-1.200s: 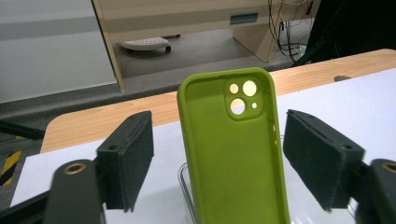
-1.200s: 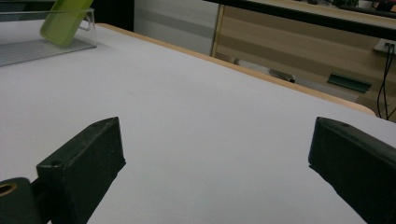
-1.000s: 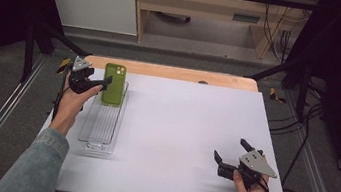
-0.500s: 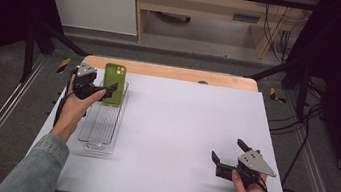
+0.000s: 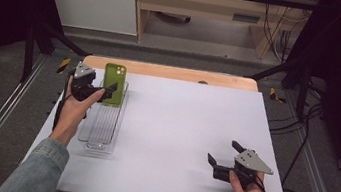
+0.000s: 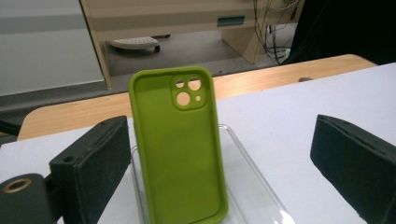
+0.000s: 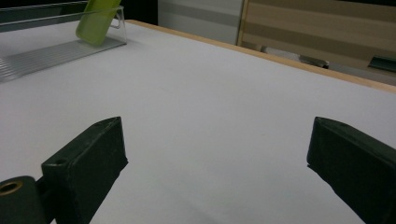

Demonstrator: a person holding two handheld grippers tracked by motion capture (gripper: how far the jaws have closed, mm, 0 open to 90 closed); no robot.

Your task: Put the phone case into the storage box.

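A green phone case (image 5: 114, 82) stands upright, leaning on the far end wall of a clear ridged tray (image 5: 100, 129) at the table's left. My left gripper (image 5: 104, 92) is just on the near side of it. Its jaws have just been opening. In the left gripper view the case (image 6: 180, 149) rises between the two black pads (image 6: 93, 163) with a gap on each side, so the left gripper (image 6: 219, 128) is open and touches nothing. My right gripper (image 5: 222, 152) rests open near the front right of the table, and nothing lies between its jaws (image 7: 215, 133).
The white table top (image 5: 185, 123) has a wooden strip along its far edge (image 5: 172, 72). The tray (image 7: 42, 56) and case (image 7: 98, 21) lie far off in the right gripper view. Black frame posts and cables stand beyond the table's sides.
The left gripper's jaws have spread away from the case's sides and the hand has eased back a little. The case stays leaning in the tray. The right hand has not moved.
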